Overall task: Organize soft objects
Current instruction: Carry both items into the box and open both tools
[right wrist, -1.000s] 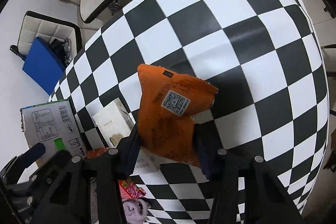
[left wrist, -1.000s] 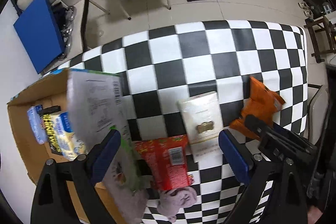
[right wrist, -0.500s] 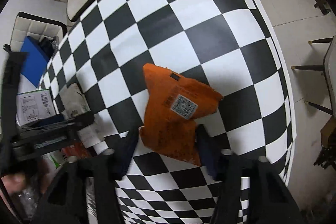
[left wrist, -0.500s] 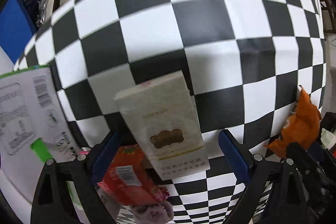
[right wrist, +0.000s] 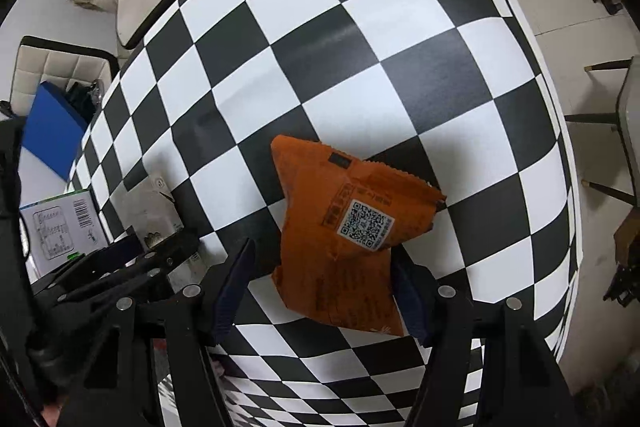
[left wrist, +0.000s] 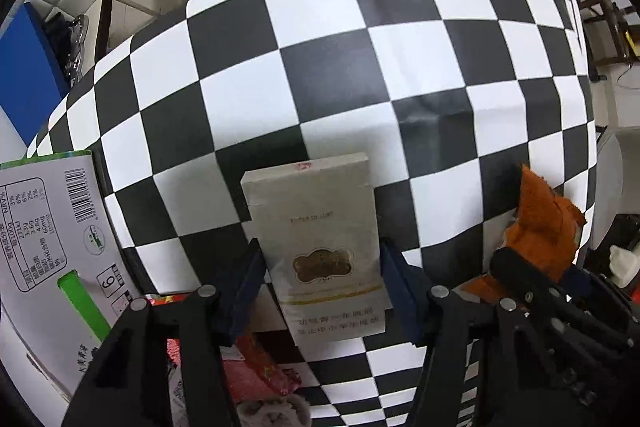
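Blue-padded fingers of the left hand-held gripper [left wrist: 320,281] straddle the near half of a cream pouch [left wrist: 320,247], spread just wider than the pouch, with the pads close to its edges; whether they already touch cannot be told. The pouch lies flat on the checkered worktop [left wrist: 340,75], its far end pointing away. The right hand-held gripper [right wrist: 324,287] is likewise open, its fingers either side of the lower part of an orange bag [right wrist: 344,239] that rests crumpled on the cloth with its code label facing up; a gap shows on the left side, so nothing is held yet. Both packs look light and soft: the pouch is a flat, fairly stiff foil sleeve that should pinch well across its width near the middle, though a smooth face may slip if gripped at the very edge. The orange bag is puffy and will give under the pads, so a hold low on the body, below the label, looks safer than the thin crimped seam. Left of the pouch stands a white carton [left wrist: 52,267]; a red packet [left wrist: 256,375] lies just beneath the left fingers.
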`<state>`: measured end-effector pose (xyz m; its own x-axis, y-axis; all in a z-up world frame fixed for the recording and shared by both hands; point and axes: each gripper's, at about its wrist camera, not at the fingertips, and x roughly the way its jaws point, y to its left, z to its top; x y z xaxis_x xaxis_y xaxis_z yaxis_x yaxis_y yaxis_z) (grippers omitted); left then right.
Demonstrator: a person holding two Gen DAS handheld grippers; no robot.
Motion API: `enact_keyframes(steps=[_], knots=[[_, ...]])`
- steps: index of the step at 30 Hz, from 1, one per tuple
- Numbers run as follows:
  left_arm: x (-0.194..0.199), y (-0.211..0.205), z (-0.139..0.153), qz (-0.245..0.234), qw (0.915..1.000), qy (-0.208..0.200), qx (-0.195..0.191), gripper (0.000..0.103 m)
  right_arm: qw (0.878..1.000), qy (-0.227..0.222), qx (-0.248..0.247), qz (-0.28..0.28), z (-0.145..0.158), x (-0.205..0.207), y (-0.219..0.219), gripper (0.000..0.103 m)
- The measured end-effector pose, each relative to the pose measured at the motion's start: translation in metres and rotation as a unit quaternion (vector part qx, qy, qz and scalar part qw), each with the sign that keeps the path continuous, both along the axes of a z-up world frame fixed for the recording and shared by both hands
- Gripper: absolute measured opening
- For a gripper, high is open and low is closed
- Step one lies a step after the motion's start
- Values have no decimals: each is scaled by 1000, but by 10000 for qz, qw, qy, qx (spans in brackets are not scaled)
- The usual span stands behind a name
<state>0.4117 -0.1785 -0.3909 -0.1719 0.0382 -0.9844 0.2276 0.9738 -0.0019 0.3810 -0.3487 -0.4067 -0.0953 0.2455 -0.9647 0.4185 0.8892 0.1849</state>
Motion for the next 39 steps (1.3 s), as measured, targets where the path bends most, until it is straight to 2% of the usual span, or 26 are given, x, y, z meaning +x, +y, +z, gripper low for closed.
enact_keyframes(steps=[1,4,9,15,20,23,26,29,30,36,39], knots=[[-2,-1,1,-25,10000,-36,2,55,9998,-8,-165,83,1,1,3,52],[-4,-5,5,-62,9998,-159,37,54,9997,-20,-231,105,-1,3,10,49],[-10,-5,34,-23,9990,-378,-217,54,9997,-87,-197,141,6,-2,11,44],[-24,12,94,-36,9948,-779,-653,54,9989,-394,-29,237,37,-22,19,43],[-41,45,144,116,9875,-1103,-1121,54,9960,-795,214,356,81,-44,32,43],[-58,79,174,256,9816,-1317,-1357,54,9923,-1069,415,469,116,-63,51,43],[-77,116,191,395,9781,-1435,-1452,54,9886,-1268,532,612,145,-82,66,43],[-90,165,200,696,9743,-1526,-1506,54,9835,-1429,763,801,172,-98,102,43],[-95,182,202,824,9730,-1558,-1490,55,9815,-1469,862,880,184,-107,100,43],[-114,297,198,1903,9604,-1474,-1400,55,9698,-1502,1189,1512,201,-114,218,43],[-116,350,188,2359,9531,-1420,-1257,55,9654,-1397,1342,1748,193,-110,278,43]])
